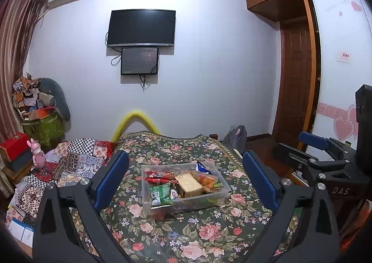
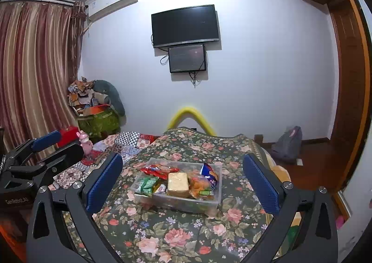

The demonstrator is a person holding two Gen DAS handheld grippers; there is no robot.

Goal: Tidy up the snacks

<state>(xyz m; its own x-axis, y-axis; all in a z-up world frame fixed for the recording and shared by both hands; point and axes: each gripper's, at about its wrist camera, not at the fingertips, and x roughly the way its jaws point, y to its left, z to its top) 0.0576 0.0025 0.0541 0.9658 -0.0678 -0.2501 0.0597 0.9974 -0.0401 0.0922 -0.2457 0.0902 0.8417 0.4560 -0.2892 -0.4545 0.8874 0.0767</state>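
Left wrist view: both grippers' jaws spread empty; snacks [image 1: 186, 184] overlap inside bin [image 1: 223, 193].

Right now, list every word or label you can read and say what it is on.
"DAS": on the right tool's black body, left wrist view.
"GenRobot.AI": on the left tool's black body, right wrist view; small, partly guessed.
Snack wrappers in the bin: print too small.
Wardrobe sticker: blurred.
TV logo: unreadable.

On the floral bed cover [image 1: 186, 235] a clear plastic bin [image 1: 216, 195] holds snack packets: a green one [image 1: 160, 193], a red one [image 1: 160, 177], a pale block [image 1: 188, 182]. The left claw [image 1: 186, 181] stands wide apart and empty, framing the bin; the right claw [image 1: 300, 144] shows at the right edge.
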